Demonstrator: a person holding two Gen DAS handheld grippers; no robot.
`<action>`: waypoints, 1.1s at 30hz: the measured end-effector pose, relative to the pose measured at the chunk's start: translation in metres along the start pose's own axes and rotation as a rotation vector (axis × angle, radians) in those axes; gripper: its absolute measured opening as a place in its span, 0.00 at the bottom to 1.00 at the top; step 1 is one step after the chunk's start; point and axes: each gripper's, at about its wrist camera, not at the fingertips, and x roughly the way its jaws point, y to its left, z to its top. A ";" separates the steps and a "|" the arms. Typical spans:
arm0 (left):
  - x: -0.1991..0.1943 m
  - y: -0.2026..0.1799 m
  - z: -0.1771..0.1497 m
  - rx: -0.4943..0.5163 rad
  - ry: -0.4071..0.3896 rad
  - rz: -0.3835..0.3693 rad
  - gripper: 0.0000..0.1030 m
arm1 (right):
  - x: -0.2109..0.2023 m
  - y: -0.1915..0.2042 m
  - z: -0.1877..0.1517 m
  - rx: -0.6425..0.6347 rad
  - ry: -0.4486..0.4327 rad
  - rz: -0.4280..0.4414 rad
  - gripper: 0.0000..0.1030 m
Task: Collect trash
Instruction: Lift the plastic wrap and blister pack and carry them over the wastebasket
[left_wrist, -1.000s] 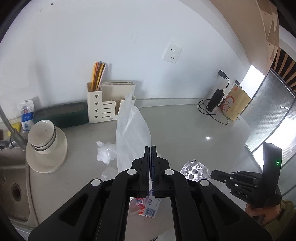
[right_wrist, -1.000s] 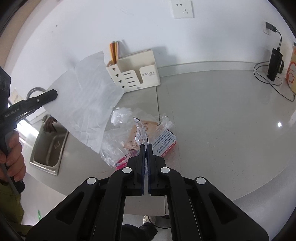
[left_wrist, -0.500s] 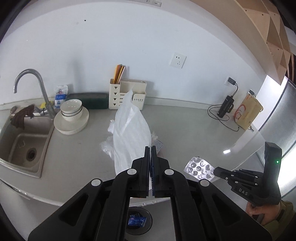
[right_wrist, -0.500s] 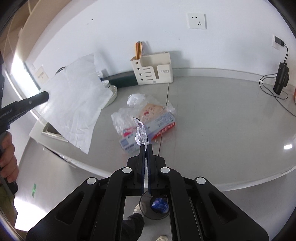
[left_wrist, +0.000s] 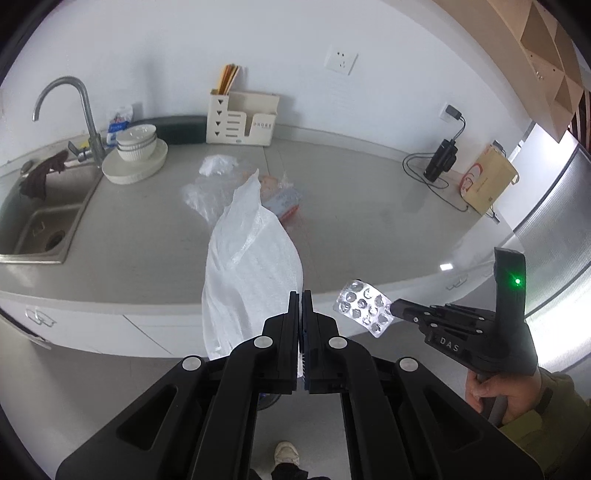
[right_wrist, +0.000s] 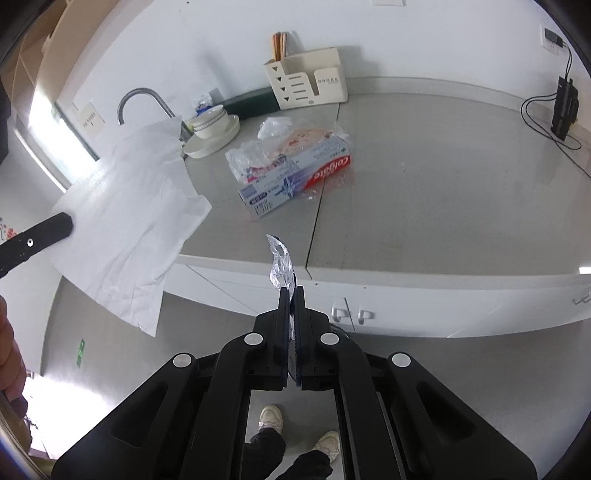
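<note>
Left gripper (left_wrist: 300, 295) pinches white sheet (left_wrist: 251, 266); right gripper (right_wrist: 291, 291) pinches blister pack (right_wrist: 281, 264), edge-on.

White wall (left_wrist: 258, 33) with a socket (left_wrist: 340, 60) behind a grey tabletop (left_wrist: 351, 177); steel sink (left_wrist: 40, 229) and tap (left_wrist: 83, 107) at left, white cabinets (right_wrist: 424, 314) below, grey floor (left_wrist: 110, 384)
</note>
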 end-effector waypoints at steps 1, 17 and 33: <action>0.004 -0.001 -0.007 -0.003 0.016 -0.007 0.00 | 0.006 -0.001 -0.005 0.005 0.012 0.003 0.03; 0.106 0.013 -0.098 -0.044 0.239 -0.062 0.00 | 0.104 -0.022 -0.089 0.051 0.210 -0.029 0.03; 0.302 0.092 -0.191 -0.065 0.402 0.010 0.00 | 0.287 -0.070 -0.171 0.092 0.348 -0.091 0.03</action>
